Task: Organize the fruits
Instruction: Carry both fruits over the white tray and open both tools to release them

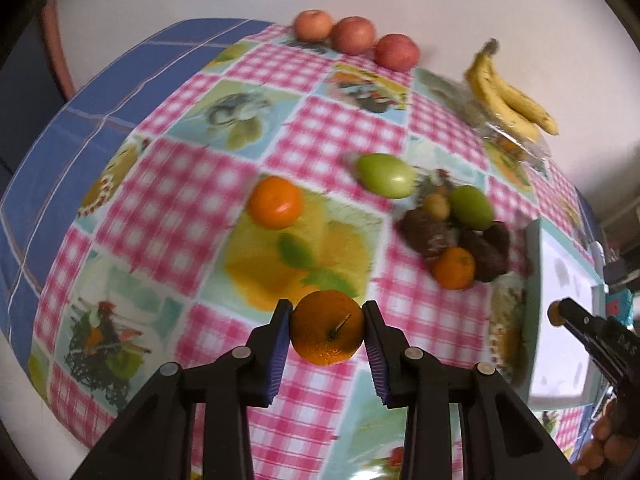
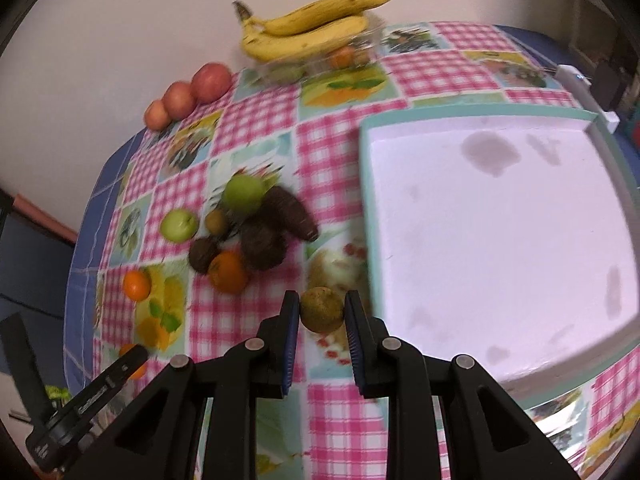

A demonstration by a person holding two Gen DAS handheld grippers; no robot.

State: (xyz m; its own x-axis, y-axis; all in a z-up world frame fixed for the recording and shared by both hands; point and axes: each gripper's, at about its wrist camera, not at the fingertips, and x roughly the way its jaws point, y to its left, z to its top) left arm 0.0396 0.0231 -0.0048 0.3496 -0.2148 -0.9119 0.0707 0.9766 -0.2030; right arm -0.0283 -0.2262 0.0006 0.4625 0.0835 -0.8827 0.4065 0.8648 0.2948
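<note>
left gripper (image 1: pixel 326 334) clamps a stemmed round orange (image 1: pixel 327 332) above the pink-checked oilcloth table (image 1: pixel 332 132) | right gripper (image 2: pixel 322 314) pinches a small brownish-green round fruit (image 2: pixel 322 309) beside the teal-rimmed white tray (image 2: pixel 368 184) | advice: keep squeeze light, lift clear of the rim, lower fully before opening

Fruit pile (image 2: pixel 248 232) crowds tablecloth left of tray (image 2: pixel 365 184); tray interior open.
</note>
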